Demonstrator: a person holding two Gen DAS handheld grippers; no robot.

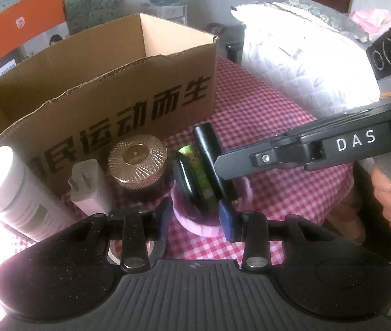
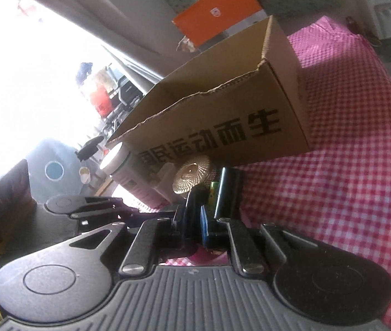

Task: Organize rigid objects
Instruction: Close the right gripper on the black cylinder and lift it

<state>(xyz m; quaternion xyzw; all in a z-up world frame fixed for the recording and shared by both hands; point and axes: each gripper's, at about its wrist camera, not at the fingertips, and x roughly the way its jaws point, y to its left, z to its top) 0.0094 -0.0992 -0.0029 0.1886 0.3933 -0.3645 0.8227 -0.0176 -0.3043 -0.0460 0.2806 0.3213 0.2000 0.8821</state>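
Left wrist view: a pink cup point(image 1: 195, 220) holding a black-and-green object point(image 1: 198, 182) and a black cylinder point(image 1: 209, 149) stands on the pink checked cloth point(image 1: 264, 115), between the left gripper point(image 1: 195, 218) pads, which seem to pinch it. Right gripper point(image 2: 195, 220), marked "DAS", is clamped on something dark. Behind, the cardboard box point(image 1: 98, 82) reads "运动而生". Free cloth lies rightward.
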